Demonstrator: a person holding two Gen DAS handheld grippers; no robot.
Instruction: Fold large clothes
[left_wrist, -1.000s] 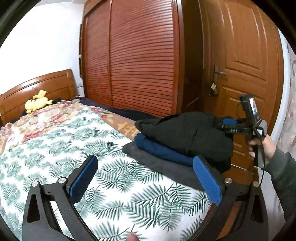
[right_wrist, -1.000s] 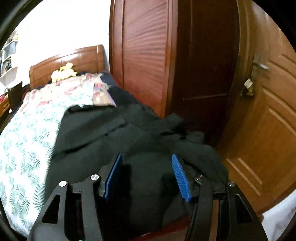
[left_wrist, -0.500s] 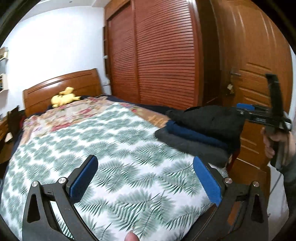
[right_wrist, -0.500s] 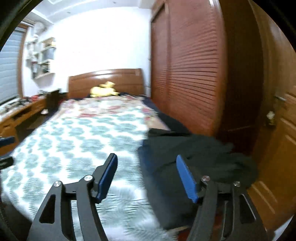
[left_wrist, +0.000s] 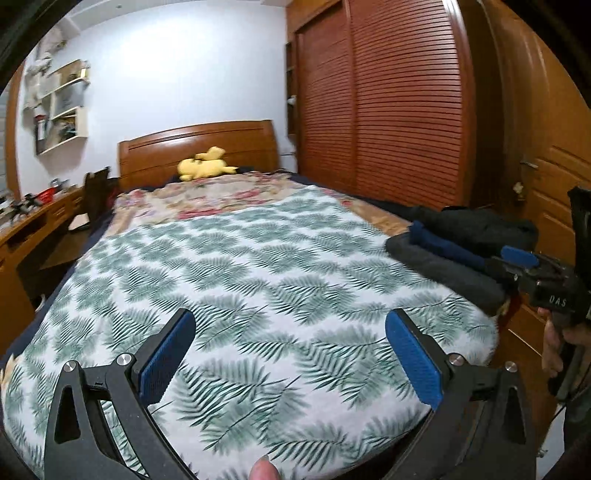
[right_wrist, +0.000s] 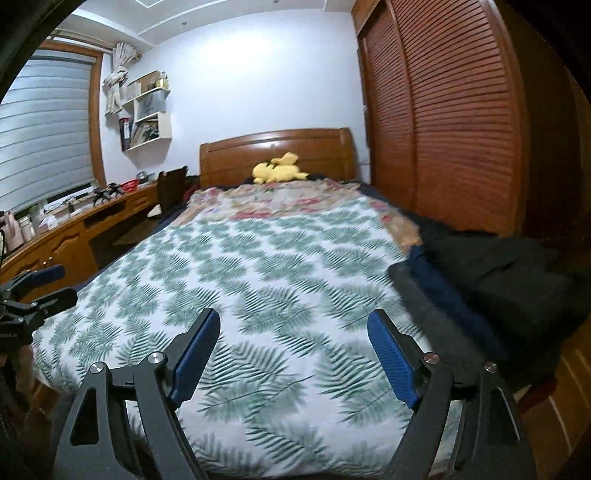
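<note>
A stack of folded clothes (left_wrist: 458, 251) lies at the bed's right front corner: a grey piece at the bottom, a navy one in the middle, a black one on top. It also shows in the right wrist view (right_wrist: 491, 280). My left gripper (left_wrist: 291, 350) is open and empty above the foot of the bed. My right gripper (right_wrist: 295, 350) is open and empty, left of the stack; it shows in the left wrist view (left_wrist: 517, 258) beside the stack. The left gripper appears at the left edge of the right wrist view (right_wrist: 40, 288).
The bed carries a leaf-print cover (left_wrist: 258, 280) and a floral blanket (left_wrist: 221, 195) near the wooden headboard (left_wrist: 199, 147), with a yellow plush toy (left_wrist: 207, 168). A slatted wardrobe (left_wrist: 388, 110) and a door (left_wrist: 546, 166) stand on the right. A desk (right_wrist: 55, 236) runs along the left.
Both grippers have pulled back from the stack and swung left toward the middle of the bed. The right gripper opened wider and is off the black garment.
</note>
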